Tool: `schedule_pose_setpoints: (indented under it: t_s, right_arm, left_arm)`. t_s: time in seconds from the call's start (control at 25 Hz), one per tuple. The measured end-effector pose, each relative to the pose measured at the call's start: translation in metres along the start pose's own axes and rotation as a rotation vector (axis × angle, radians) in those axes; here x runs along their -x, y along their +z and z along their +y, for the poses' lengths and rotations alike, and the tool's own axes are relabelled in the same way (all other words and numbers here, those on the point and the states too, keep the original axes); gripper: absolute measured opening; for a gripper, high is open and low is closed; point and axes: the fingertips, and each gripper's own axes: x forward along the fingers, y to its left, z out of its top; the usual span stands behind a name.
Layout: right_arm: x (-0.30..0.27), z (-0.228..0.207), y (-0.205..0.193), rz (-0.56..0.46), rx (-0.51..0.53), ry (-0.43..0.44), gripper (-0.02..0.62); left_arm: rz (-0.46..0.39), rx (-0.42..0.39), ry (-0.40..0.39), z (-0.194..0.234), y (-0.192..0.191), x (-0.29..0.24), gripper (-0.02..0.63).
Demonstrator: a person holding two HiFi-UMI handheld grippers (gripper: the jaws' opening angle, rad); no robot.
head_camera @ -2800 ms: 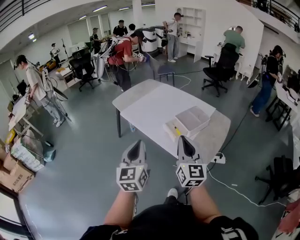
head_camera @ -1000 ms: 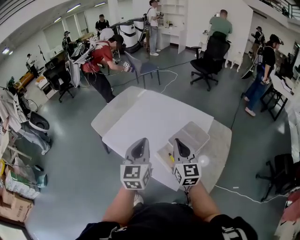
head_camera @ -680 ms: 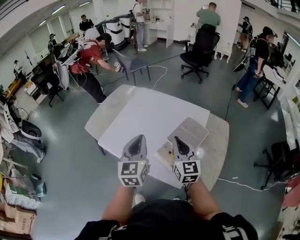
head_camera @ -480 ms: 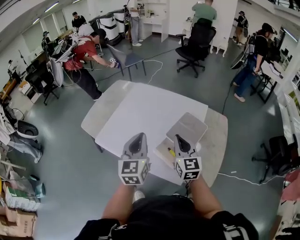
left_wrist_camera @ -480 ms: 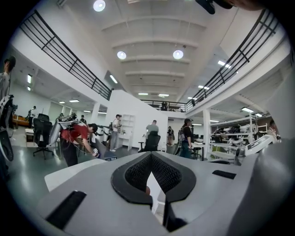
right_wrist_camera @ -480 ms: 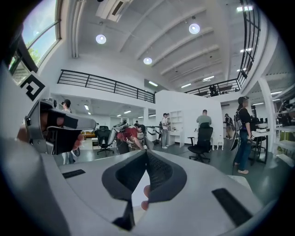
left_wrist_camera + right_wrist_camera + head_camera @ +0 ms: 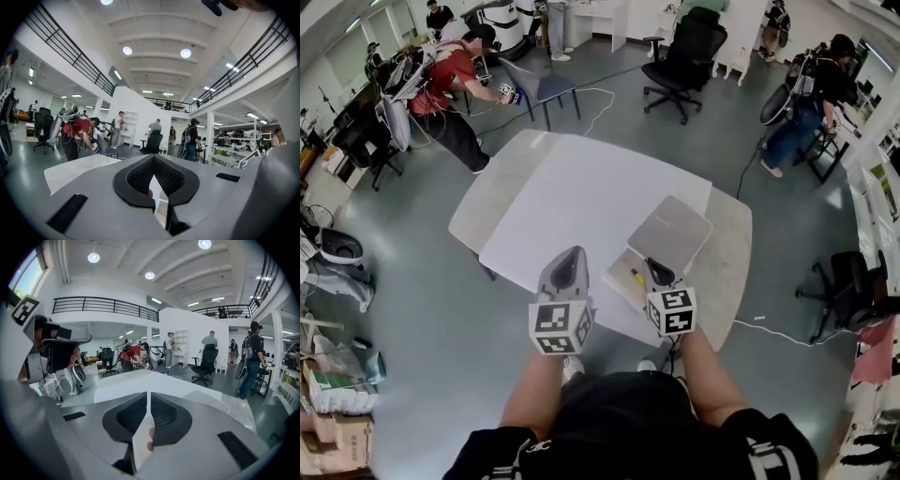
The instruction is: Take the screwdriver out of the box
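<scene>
An open whitish box (image 7: 622,284) lies near the front right edge of the white table (image 7: 572,197), its flat lid (image 7: 670,230) just behind it. Something small and yellow (image 7: 636,277), seemingly the screwdriver's handle, shows inside the box. My right gripper (image 7: 652,263) hovers at the box's near right corner, shut and empty; in the right gripper view (image 7: 148,394) the jaws meet along a thin slit. My left gripper (image 7: 572,252) hangs over the table's front edge, left of the box, also shut with nothing in it (image 7: 153,159).
A black office chair (image 7: 684,47) and a grey chair (image 7: 539,84) stand beyond the table. A person in a red shirt (image 7: 450,75) bends at the far left, another person (image 7: 811,103) stands at the right. A white cable (image 7: 787,333) runs across the floor at the right.
The view has closed in on the table. Both grippers, earlier short of the table over the floor, now reach its front edge by the box. Neither has changed its state.
</scene>
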Motion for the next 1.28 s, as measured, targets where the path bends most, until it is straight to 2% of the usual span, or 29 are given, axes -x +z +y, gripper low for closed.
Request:
schedule_pose_setpoints:
  t_s: [0.28, 0.64, 0.8, 0.96, 1.08, 1.28]
  right_arm:
    - [-0.022, -0.003, -0.047, 0.132, 0.012, 0.033, 0.044]
    - [-0.055, 0.003, -0.104, 0.412, 0.160, 0.121, 0.057]
    - [-0.064, 0.003, -0.140, 0.542, 0.158, 0.145, 0.057]
    - [-0.080, -0.002, -0.139, 0.567, 0.248, 0.118, 0.069]
    - [-0.089, 0.000, -0.148, 0.624, 0.308, 0.125, 0.084]
    - [-0.105, 0.005, -0.162, 0.707, 0.327, 0.138, 0.096]
  left_arm:
    - [0.014, 0.004, 0.023, 0.009, -0.005, 0.007, 0.014]
    - [0.022, 0.000, 0.059, 0.022, -0.005, 0.011, 0.014]
    - [0.027, -0.007, 0.073, 0.023, -0.006, 0.014, 0.014]
    - [0.035, -0.010, 0.097, 0.030, -0.010, 0.016, 0.014]
    - [0.042, -0.012, 0.115, 0.036, -0.012, 0.019, 0.014]
    - [0.049, -0.015, 0.138, 0.048, -0.012, 0.021, 0.014]
